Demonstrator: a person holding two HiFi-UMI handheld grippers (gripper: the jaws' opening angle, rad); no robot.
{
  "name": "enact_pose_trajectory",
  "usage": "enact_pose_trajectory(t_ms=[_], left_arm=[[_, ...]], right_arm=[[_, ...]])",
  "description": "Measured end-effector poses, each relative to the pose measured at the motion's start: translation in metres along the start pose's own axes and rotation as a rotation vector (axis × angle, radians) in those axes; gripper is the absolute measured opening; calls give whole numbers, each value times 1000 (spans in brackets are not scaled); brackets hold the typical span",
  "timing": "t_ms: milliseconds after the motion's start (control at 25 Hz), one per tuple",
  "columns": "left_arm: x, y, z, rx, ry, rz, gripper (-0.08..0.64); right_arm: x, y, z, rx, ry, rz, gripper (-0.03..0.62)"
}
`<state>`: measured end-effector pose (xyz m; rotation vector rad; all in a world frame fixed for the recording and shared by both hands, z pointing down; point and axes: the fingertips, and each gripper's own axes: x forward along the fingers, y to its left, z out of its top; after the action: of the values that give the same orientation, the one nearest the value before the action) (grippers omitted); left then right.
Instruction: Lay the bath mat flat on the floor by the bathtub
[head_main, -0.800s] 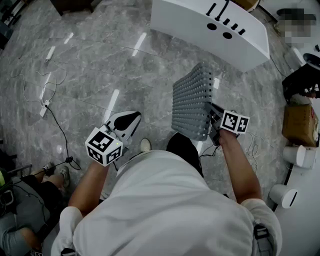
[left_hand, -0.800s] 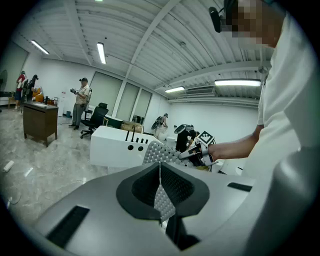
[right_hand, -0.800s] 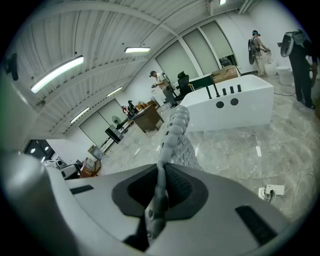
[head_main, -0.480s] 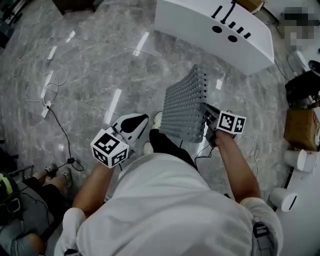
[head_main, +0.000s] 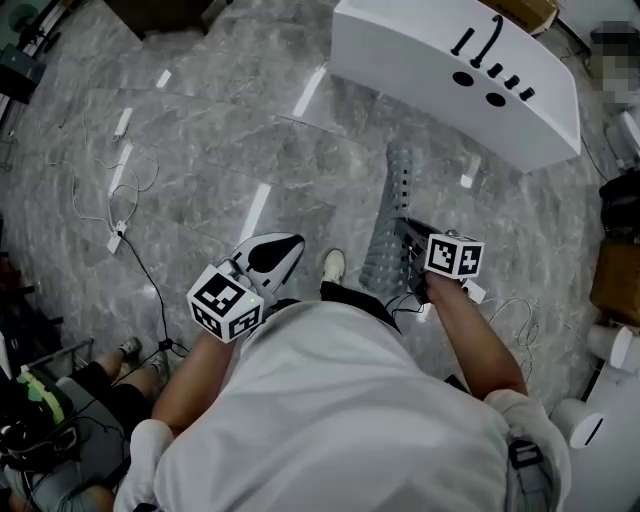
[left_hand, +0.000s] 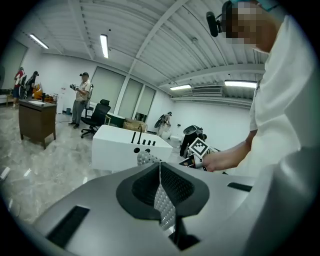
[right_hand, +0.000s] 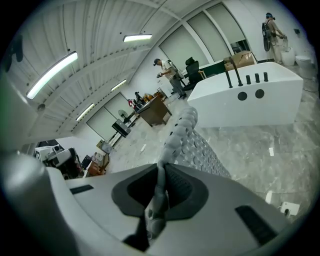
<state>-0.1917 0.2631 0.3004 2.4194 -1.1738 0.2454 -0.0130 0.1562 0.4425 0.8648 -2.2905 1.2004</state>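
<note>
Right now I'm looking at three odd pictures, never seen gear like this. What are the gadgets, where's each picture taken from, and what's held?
A person holds a two-jaw gripper in each hand; the marker cubes are part of them. One picture comes from a camera on the person's head, looking down. The other two come from cameras on the grippers, looking along their jaws. The right gripper is shut on the edge of a grey studded bath mat, held in the air, not yet laid down. The left gripper has its jaws together, apart from the mat. Below lies a grey marble floor with loose cables; a white bathtub stands ahead.
</note>
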Motion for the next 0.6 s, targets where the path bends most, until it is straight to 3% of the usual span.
enact_pose_trajectory(t_ms=[320, 600], left_arm=[[49, 64, 44, 9, -12, -12, 23], [100, 157, 71, 4, -2, -89, 23]], right_arm=[[68, -26, 93, -25, -27, -24, 41], [154, -47, 186, 14, -77, -57, 41]])
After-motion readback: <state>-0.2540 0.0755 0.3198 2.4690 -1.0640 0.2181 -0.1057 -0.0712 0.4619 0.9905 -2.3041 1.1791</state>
